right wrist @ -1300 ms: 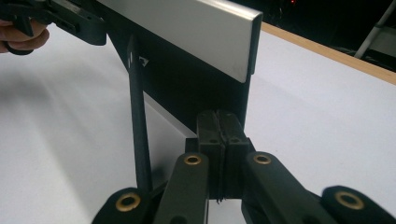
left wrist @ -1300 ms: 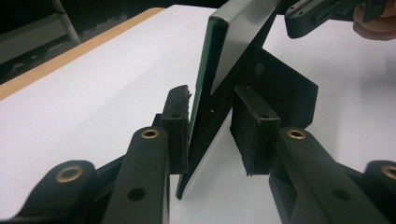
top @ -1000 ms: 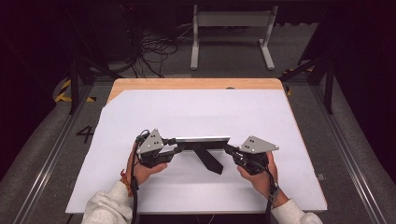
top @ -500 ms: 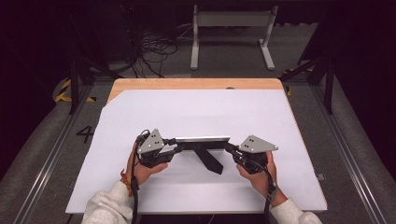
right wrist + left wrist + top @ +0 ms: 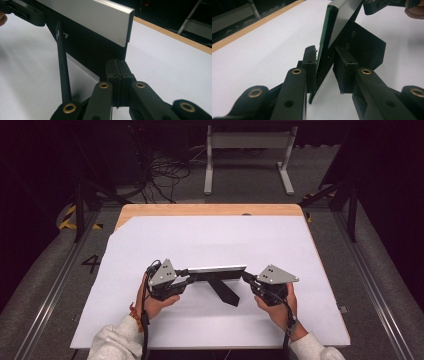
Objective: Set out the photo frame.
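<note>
I see the picture frame (image 5: 216, 270) standing lengthwise between my grippers, the left gripper (image 5: 325, 68) closing around its near end without pinching yet, the right gripper (image 5: 117, 71) shut at its far end.

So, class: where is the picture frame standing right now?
In the high view the frame stands upright on the white sheet near the table's front edge, between the left gripper and right gripper.

Bare white sheet (image 5: 210, 240) open beyond the upright frame (image 5: 216, 269), its black prop (image 5: 225, 291) blocking the near middle
</note>
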The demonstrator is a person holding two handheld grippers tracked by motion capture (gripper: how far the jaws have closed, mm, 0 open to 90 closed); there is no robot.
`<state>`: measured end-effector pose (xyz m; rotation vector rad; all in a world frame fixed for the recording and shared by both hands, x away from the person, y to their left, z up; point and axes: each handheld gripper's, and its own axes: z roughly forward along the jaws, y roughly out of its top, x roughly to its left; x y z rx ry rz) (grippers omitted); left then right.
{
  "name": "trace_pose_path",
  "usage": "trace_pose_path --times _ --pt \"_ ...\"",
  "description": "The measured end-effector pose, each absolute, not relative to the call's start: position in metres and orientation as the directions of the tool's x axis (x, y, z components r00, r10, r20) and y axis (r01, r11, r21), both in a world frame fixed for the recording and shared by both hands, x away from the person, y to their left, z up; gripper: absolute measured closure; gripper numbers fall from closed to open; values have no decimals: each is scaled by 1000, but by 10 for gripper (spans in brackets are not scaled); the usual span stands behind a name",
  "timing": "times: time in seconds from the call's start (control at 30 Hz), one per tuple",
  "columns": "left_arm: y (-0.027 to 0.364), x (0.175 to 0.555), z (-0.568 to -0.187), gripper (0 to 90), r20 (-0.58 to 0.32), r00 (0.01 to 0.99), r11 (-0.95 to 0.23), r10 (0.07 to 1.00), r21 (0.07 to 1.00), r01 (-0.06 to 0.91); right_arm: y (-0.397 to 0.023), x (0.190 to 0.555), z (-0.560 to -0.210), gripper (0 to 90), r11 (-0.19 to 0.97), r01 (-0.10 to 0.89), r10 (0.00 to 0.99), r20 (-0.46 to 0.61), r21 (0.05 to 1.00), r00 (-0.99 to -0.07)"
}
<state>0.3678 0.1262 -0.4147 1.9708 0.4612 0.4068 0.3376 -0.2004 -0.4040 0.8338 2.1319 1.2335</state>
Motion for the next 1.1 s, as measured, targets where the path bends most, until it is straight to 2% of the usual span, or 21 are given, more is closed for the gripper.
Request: trace_pose_path --times 1.1 --pt "123 352 -414 801 115 869 -450 481 883 132 -180 356 -407 900 352 249 742 -107 902 -662"
